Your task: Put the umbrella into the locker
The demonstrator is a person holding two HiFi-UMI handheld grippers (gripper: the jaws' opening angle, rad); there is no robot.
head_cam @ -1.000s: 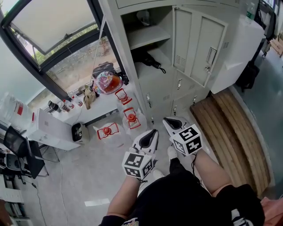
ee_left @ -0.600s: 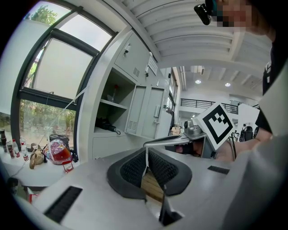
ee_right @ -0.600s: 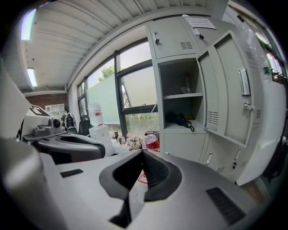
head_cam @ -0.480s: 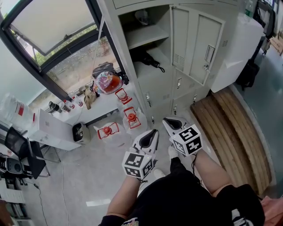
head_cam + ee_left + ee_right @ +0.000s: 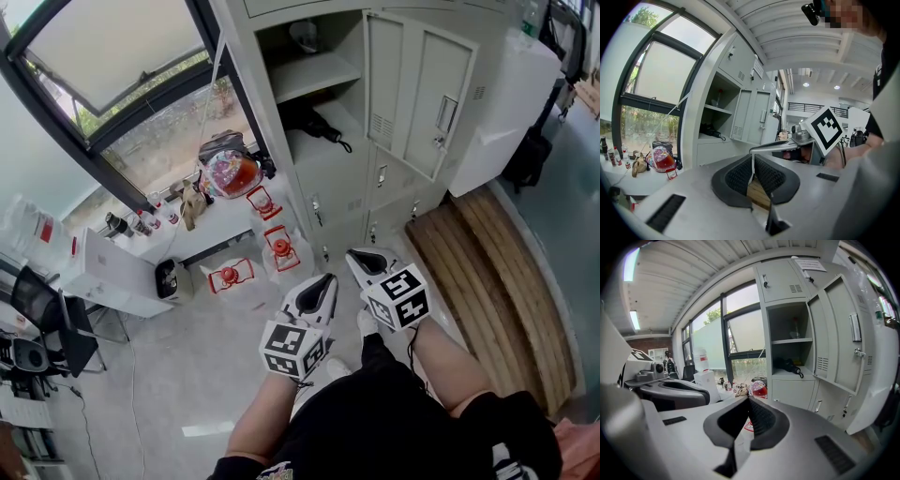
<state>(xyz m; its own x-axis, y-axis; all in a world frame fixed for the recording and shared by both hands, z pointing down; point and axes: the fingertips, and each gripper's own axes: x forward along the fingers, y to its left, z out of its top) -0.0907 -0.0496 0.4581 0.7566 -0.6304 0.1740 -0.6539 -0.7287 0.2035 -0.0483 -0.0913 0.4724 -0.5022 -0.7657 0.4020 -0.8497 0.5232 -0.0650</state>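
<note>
A black folded umbrella (image 5: 314,125) lies on the lower shelf of the open grey locker (image 5: 323,178), its strap hanging over the shelf edge. It also shows in the left gripper view as the umbrella (image 5: 710,130) and in the right gripper view as the umbrella (image 5: 787,365). The locker door (image 5: 422,94) stands swung open to the right. My left gripper (image 5: 323,279) and right gripper (image 5: 361,255) are held side by side low in front of the person's body, well short of the locker. Both are shut and empty, as the left gripper (image 5: 751,158) and right gripper (image 5: 749,399) show up close.
Water jugs with red caps (image 5: 278,248) stand on the floor left of the locker. A low table (image 5: 216,220) with a bag and bottles sits under the window. A wooden pallet (image 5: 487,262) lies at the right. A white box (image 5: 117,272) stands at the left.
</note>
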